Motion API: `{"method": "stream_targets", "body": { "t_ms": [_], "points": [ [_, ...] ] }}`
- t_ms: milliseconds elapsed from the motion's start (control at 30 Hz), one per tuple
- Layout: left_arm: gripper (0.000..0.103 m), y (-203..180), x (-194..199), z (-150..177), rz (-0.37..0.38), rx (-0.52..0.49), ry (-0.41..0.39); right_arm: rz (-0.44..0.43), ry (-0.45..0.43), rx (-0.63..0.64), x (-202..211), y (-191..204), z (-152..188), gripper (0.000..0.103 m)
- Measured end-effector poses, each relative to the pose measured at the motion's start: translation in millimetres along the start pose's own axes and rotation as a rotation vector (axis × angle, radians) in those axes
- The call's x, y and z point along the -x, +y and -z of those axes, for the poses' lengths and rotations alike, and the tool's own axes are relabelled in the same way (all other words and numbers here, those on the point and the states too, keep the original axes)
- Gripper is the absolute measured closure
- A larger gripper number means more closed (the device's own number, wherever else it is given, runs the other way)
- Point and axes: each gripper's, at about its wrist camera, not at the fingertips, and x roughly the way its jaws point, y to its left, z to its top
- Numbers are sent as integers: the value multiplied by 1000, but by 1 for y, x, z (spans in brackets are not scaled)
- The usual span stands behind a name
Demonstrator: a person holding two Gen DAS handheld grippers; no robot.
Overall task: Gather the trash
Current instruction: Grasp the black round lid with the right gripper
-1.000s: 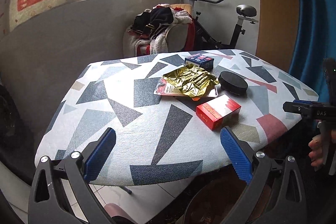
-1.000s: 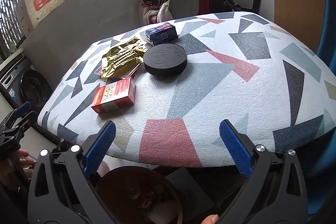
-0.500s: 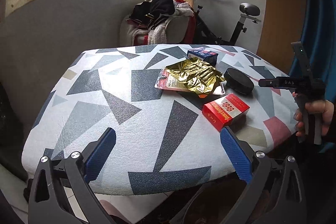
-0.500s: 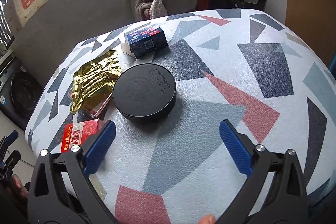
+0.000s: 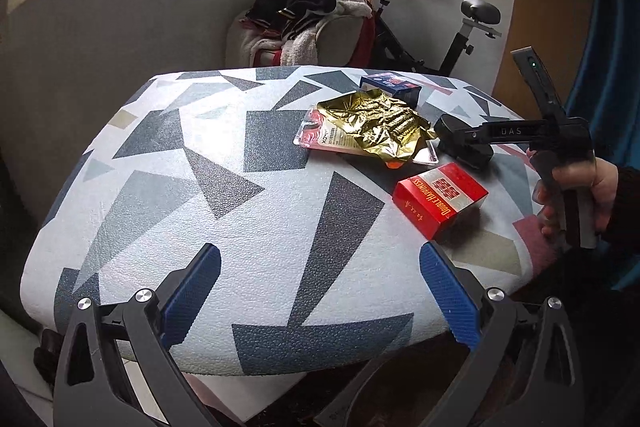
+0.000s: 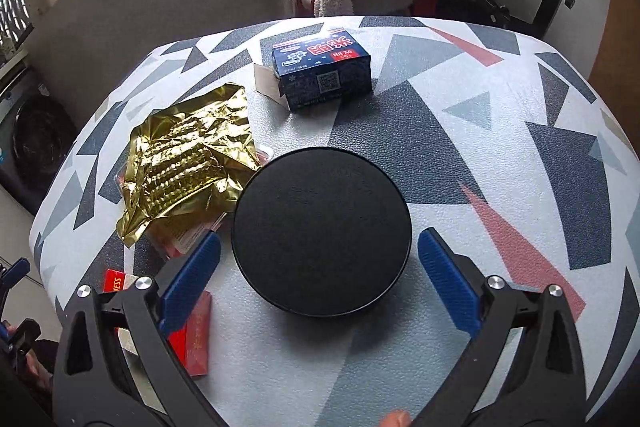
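On the patterned table (image 5: 208, 211) lie a crumpled gold foil wrapper (image 5: 380, 125) (image 6: 188, 155) over a red packet (image 5: 320, 139), a red cigarette box (image 5: 440, 195) (image 6: 192, 331), a blue carton (image 6: 324, 69) (image 5: 390, 87) and a black round lid (image 6: 322, 239). My right gripper (image 6: 318, 275) is open, its blue pads on either side of the lid's near edge. In the left wrist view it (image 5: 464, 143) hovers over the lid. My left gripper (image 5: 320, 291) is open and empty above the table's near edge.
A chair heaped with clothes (image 5: 308, 15) and an exercise bike (image 5: 460, 35) stand behind the table. A washing machine (image 6: 36, 139) is at the left. A blue curtain (image 5: 612, 27) hangs at the right.
My right gripper has moved forward and down over the table until the black lid lies between its open fingers. My left gripper has risen slightly and shifted left.
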Motion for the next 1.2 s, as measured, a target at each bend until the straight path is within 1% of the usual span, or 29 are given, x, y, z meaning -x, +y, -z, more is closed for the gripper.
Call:
{"method": "stream_targets", "body": {
  "t_ms": [100, 133, 167, 200, 300, 400, 500, 567, 633, 733, 800, 967, 1133, 1200],
  "points": [
    [6, -2, -2, 0, 13, 3, 8, -12, 50, -36, -11, -5, -1, 6],
    [6, -3, -4, 0, 18, 8, 16, -19, 50, -45, -12, -7, -1, 5],
    [6, -3, -5, -1, 26, 13, 22, -21, 37, -43, -11, -8, -1, 7],
    [6, -4, -7, -2, 35, 18, 28, -33, 38, -46, -11, -9, 0, 11],
    [6, -8, -12, -6, 52, 36, 50, -82, 30, -40, -7, -9, 2, 11],
    [6, -14, -16, -17, 70, 49, 57, -92, -9, -18, 4, -5, 5, 11],
    [6, -26, -23, -31, 118, 60, 65, -81, -65, -13, 25, -5, 11, 11],
    [6, -37, -32, -41, 147, 73, 93, -67, -95, -7, 39, -6, 17, 11],
    [6, -49, -47, -48, 162, 83, 137, -43, -119, 4, 52, -10, 24, 11],
    [6, -65, -69, -57, 137, 131, 199, -24, -162, -14, 71, -20, 36, 11],
    [6, -74, -84, -62, 138, 180, 251, -32, -201, -52, 85, -31, 46, 11],
    [6, -84, -112, -67, 101, 301, 331, -13, -220, -130, 100, -52, 66, 11],
    [6, -88, -128, -71, 16, 337, 379, -15, -232, -153, 107, -60, 79, 11],
    [6, -90, -132, -71, 1, 345, 388, -16, -233, -154, 107, -60, 81, 11]
  ]
}}
